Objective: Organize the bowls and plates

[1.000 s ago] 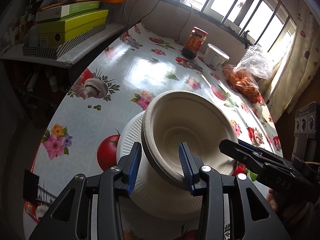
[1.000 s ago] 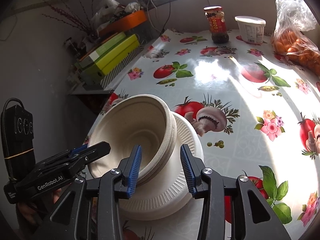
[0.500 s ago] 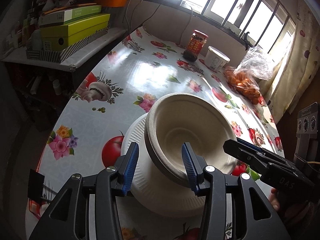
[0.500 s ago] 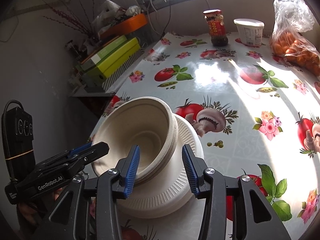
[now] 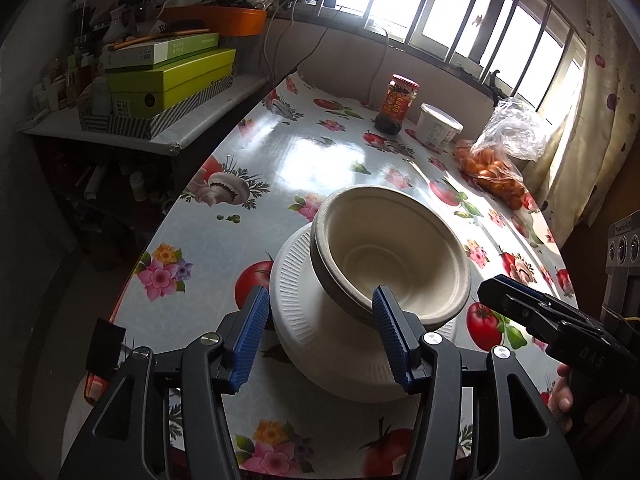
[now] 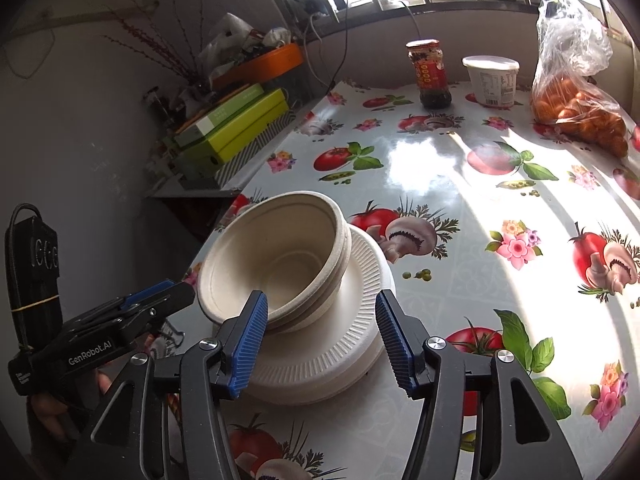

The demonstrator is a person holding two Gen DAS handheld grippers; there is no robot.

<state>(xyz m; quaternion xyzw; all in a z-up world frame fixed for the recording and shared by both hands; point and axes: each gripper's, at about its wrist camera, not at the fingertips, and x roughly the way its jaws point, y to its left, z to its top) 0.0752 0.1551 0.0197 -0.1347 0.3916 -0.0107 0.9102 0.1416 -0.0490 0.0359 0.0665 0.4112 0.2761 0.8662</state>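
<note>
A stack of beige paper bowls point(image 5: 384, 256) sits nested on a stack of white ribbed paper plates point(image 5: 304, 320) near the table's front edge. The same bowls point(image 6: 280, 264) and plates point(image 6: 352, 336) show in the right wrist view. My left gripper point(image 5: 320, 336) is open and empty, its jaws either side of the stack's near rim without touching. My right gripper point(image 6: 318, 344) is also open and empty, just in front of the stack. Each gripper shows from the side in the other's view, with the right gripper point(image 5: 532, 312) to the stack's right and the left gripper point(image 6: 136, 312) to its left.
The table has a glossy fruit-print cloth point(image 5: 312, 152). At its far end stand a red-lidded jar point(image 5: 398, 104), a white tub point(image 5: 438, 126) and a bag of oranges point(image 5: 496, 160). A side shelf with green boxes point(image 5: 168, 80) is on the left.
Both grippers have pulled back a little from the stack and their jaws have opened wider. The bowls and plates have not moved.
</note>
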